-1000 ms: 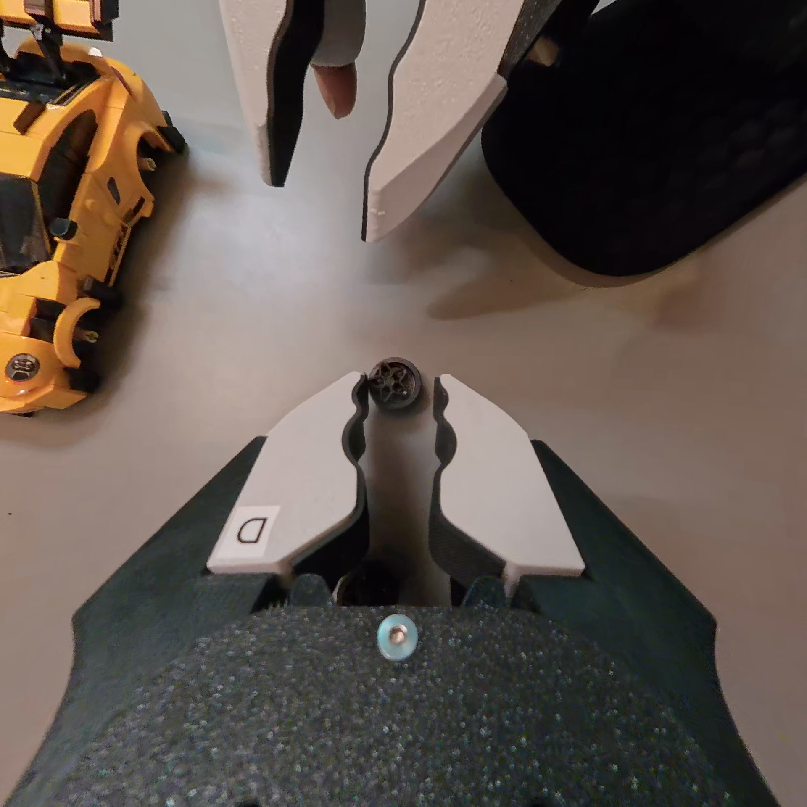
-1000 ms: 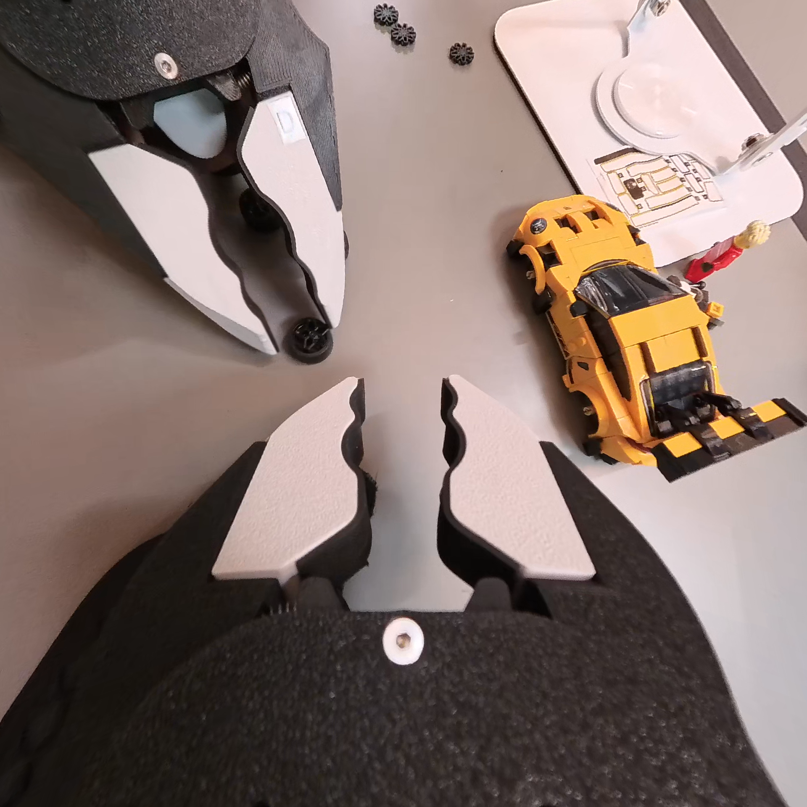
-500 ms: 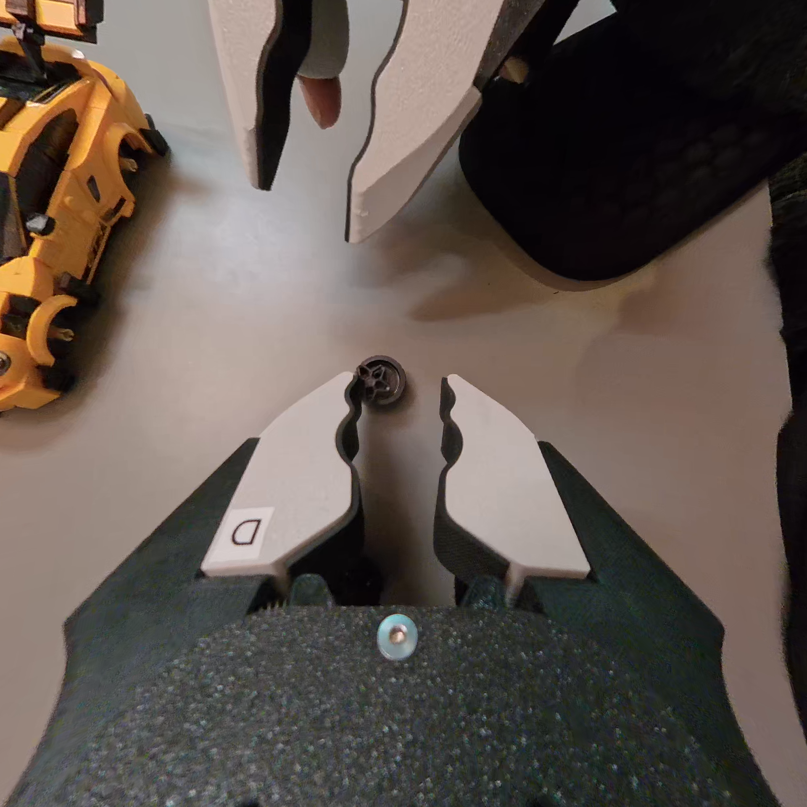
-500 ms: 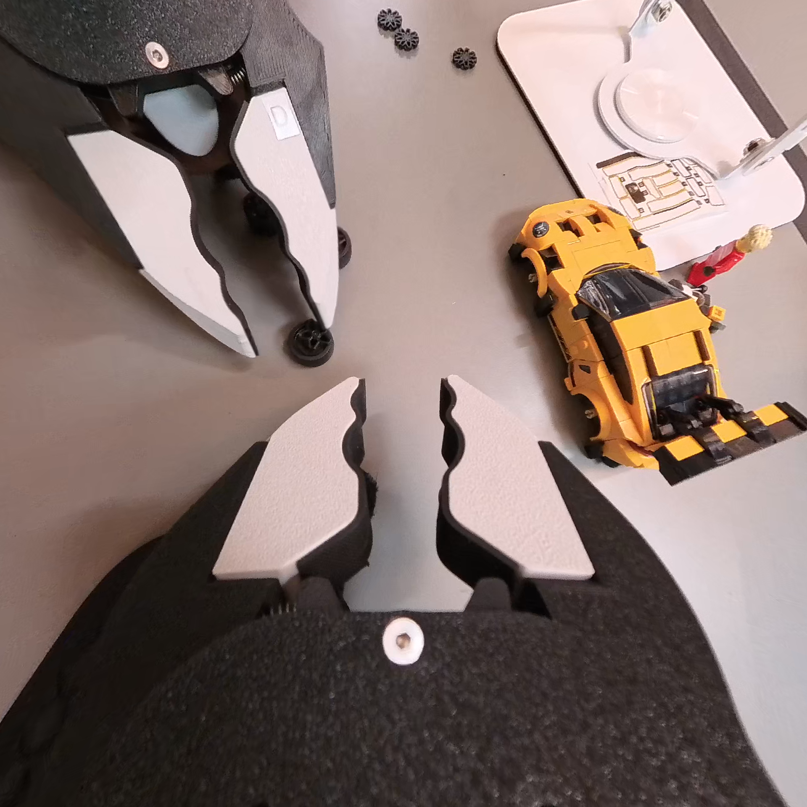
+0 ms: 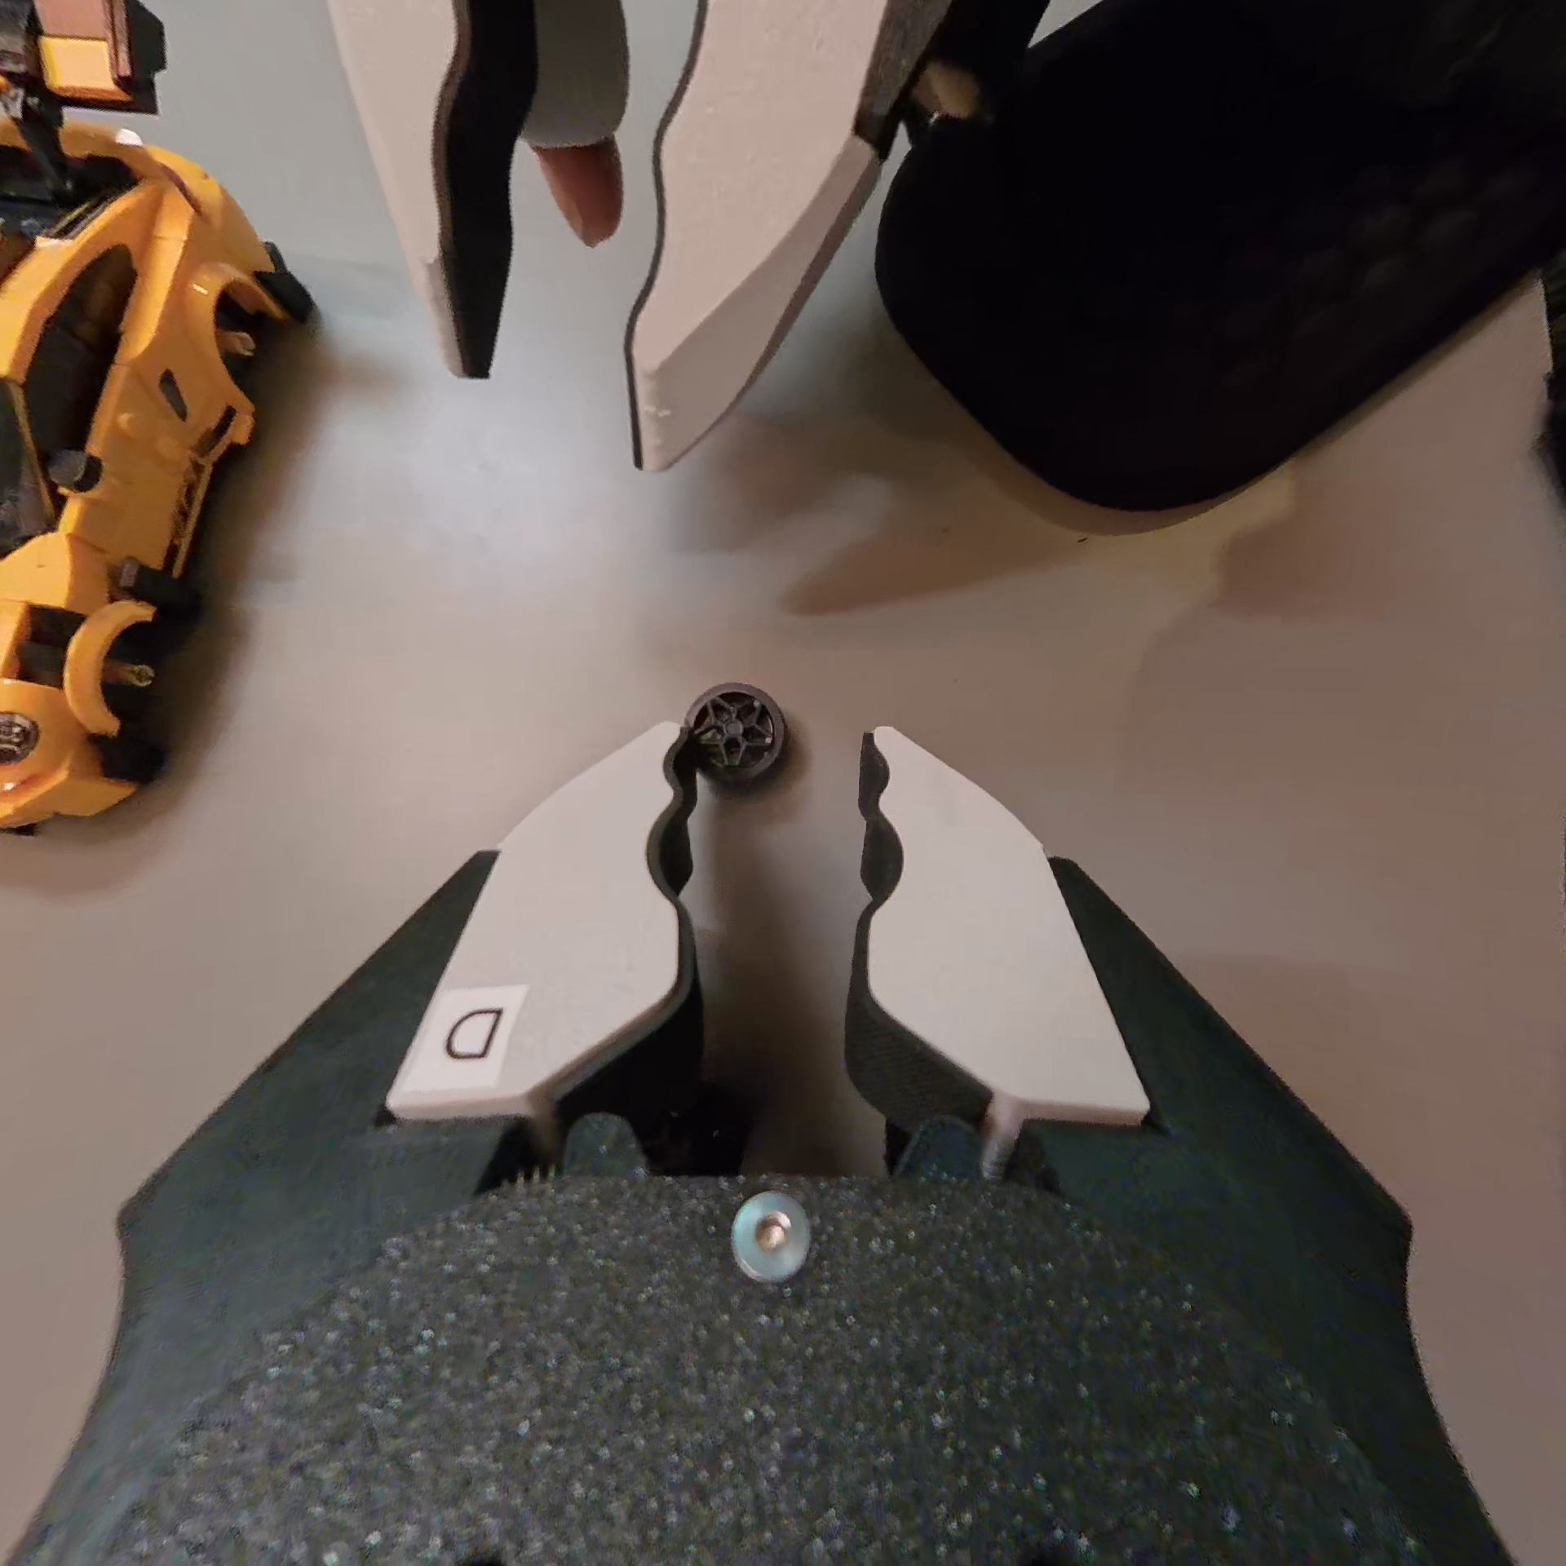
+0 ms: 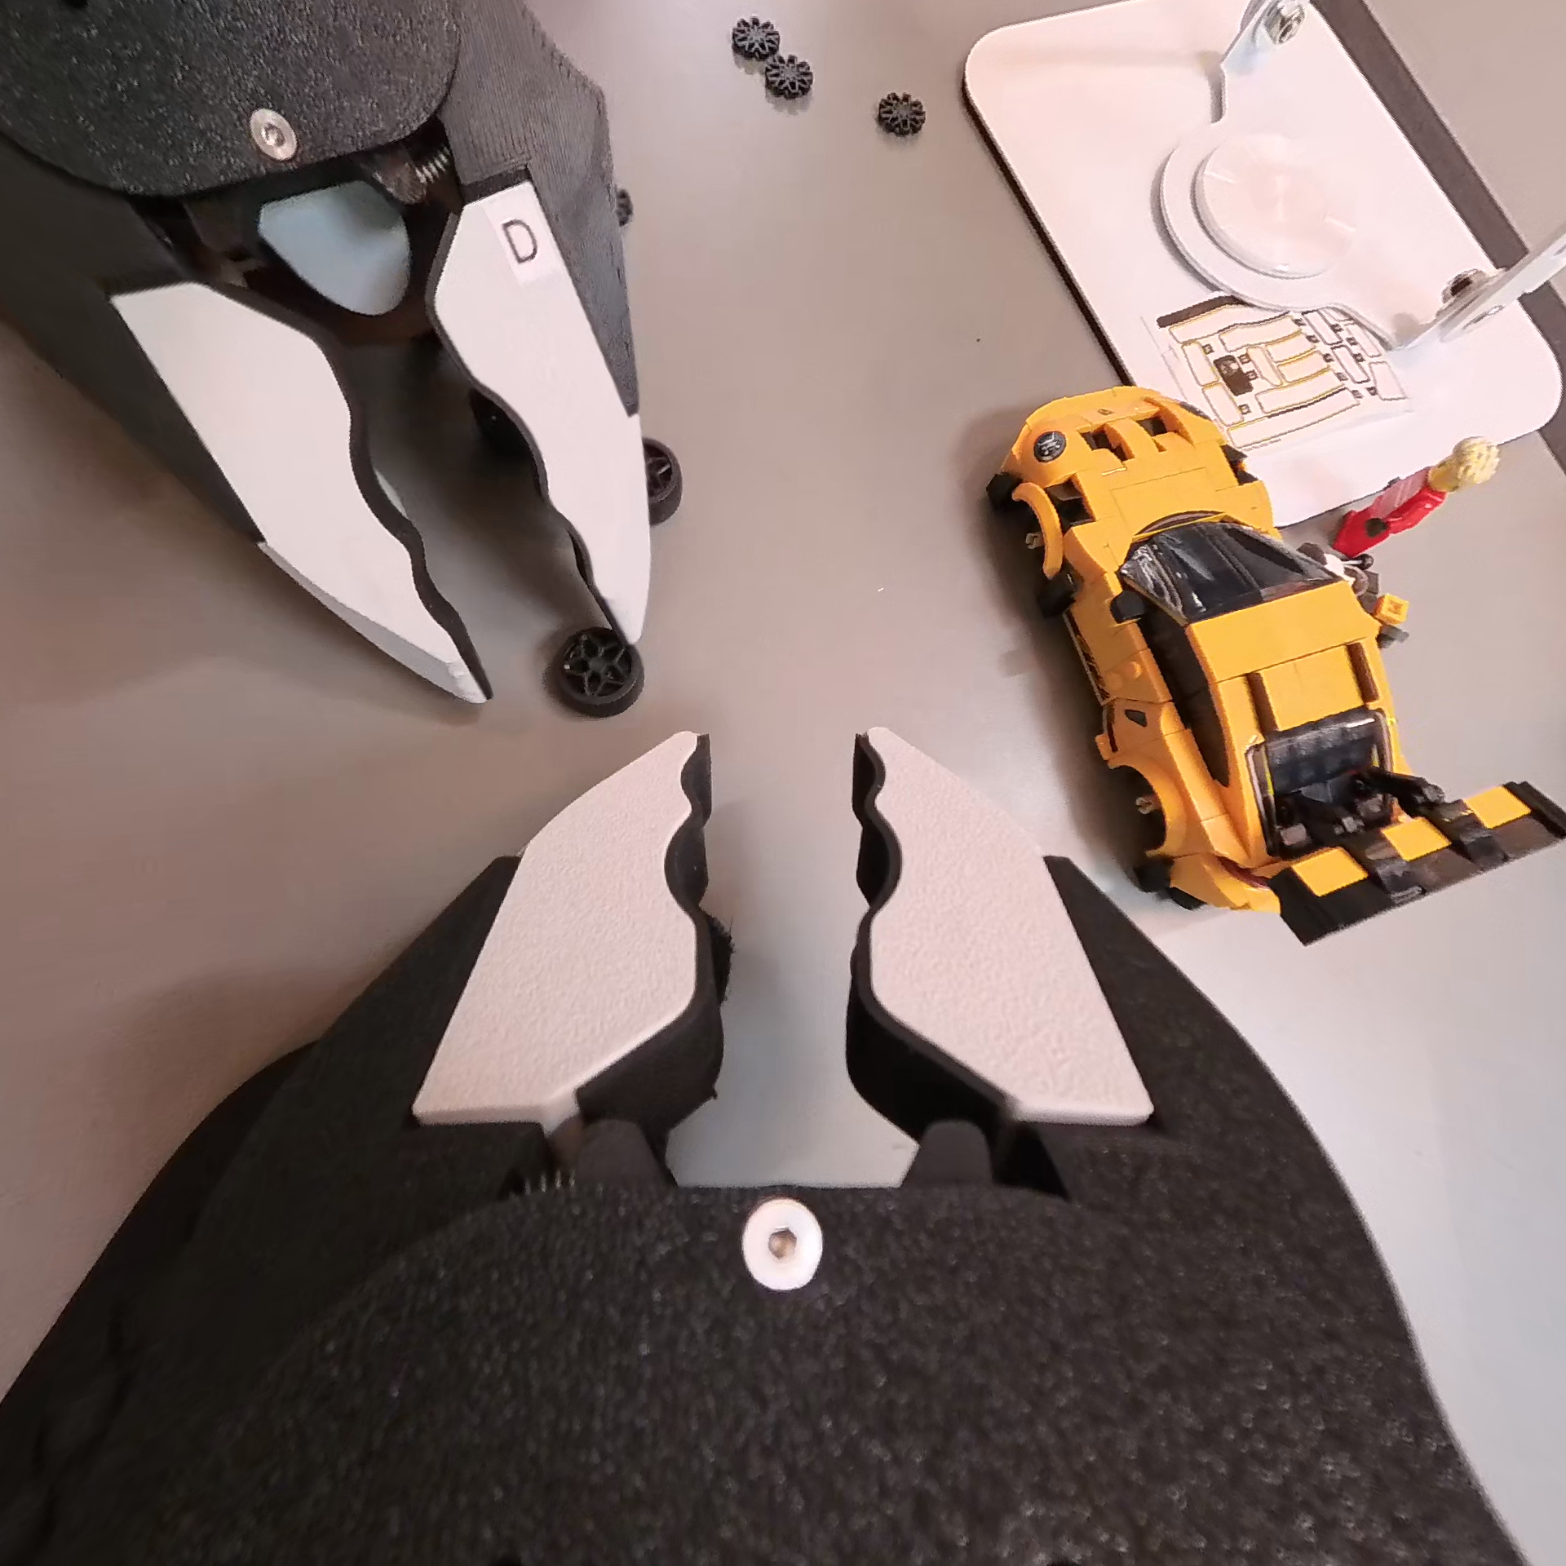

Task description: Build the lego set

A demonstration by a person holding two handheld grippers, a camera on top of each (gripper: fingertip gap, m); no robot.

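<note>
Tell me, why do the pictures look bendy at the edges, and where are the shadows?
Left wrist view: the wide lens bulges the picture, so the left gripper looks huge; soft shadows fall on the table beside the yellow car; the wheel is sharp. Right wrist view: same bulge; the right gripper is sharp, the white board is bright and pale.

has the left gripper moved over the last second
Yes. In the right wrist view, the left gripper has shifted left, so the black wheel now sits by its labelled finger, not centred.
</note>
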